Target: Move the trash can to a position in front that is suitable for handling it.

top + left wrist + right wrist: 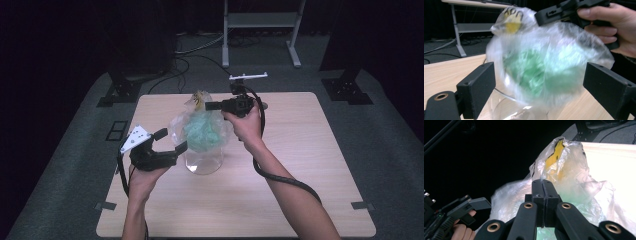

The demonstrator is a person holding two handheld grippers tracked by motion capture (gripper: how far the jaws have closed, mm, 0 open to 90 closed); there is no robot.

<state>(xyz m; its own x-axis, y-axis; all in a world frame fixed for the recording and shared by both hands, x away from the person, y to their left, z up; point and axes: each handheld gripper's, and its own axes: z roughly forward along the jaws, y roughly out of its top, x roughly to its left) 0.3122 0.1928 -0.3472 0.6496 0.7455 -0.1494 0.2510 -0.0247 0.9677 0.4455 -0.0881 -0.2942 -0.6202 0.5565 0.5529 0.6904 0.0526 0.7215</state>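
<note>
A: Table (310,165) first, one only, of light wood. On it stands one clear glass jar (203,162), near the middle, a little toward the left side.

B: And the bag?

A: One thin clear plastic bag (202,127) with something green inside. It hangs over the mouth of the jar, its lower part at the rim. Its long axis is about upright, and the gathered neck points up and away from the person.

B: Is some writing on it?

A: Near the neck I see a yellow patch with black marks (511,18). In the left gripper view they look like letters, but they are too blurred to read.

B: The tongs?

A: Two. The right gripper (210,105) has its jaws pressed together on the bag's neck; the right gripper view shows the film pinched between them. The left gripper (171,140) has its jaws wide apart, beside the bag at the left, holding nothing.
</note>
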